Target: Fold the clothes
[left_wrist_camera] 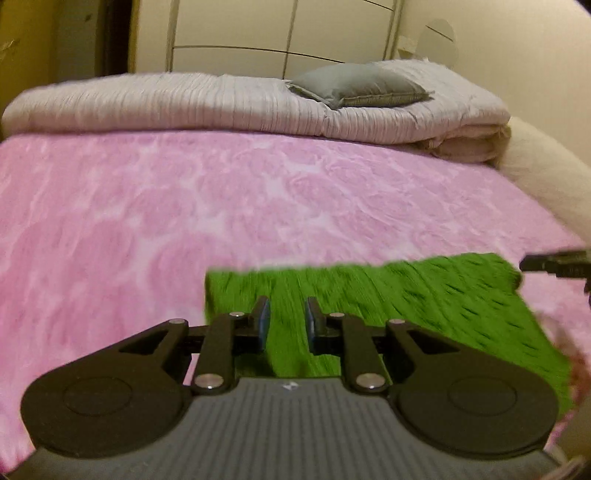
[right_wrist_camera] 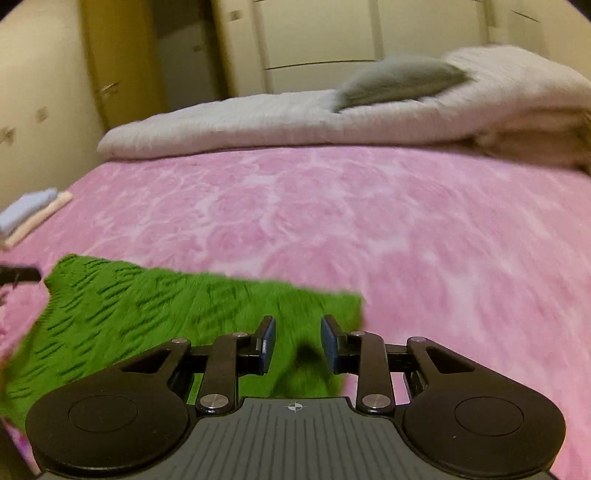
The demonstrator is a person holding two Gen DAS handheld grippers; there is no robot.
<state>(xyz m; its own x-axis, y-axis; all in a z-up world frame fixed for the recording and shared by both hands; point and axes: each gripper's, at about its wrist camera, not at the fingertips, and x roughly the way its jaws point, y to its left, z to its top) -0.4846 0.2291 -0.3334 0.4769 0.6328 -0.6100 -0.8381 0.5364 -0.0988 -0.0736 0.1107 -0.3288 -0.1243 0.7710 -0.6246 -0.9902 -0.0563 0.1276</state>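
A green knitted garment point(left_wrist_camera: 388, 302) lies spread on the pink bedspread point(left_wrist_camera: 184, 206), its far edge straight. My left gripper point(left_wrist_camera: 288, 319) is over its left part. The jaws stand narrow, with a ridge of green cloth pinched between the blue pads point(left_wrist_camera: 264, 321). My right gripper point(right_wrist_camera: 299, 341) is over the garment's point(right_wrist_camera: 147, 317) right end. Its jaws stand wider, and the bunch of cloth between them looks loose. Each view shows the other gripper's black tip at the garment's far corner: the right gripper point(left_wrist_camera: 554, 264) and the left gripper point(right_wrist_camera: 20, 275). Both frames are blurred by motion.
A folded beige quilt point(left_wrist_camera: 258, 107) with a grey pillow point(left_wrist_camera: 358, 88) on it lies across the back of the bed. A small stack of folded clothes point(right_wrist_camera: 29, 214) sits at the bed's left edge. Cream wardrobe doors point(left_wrist_camera: 280, 29) stand behind.
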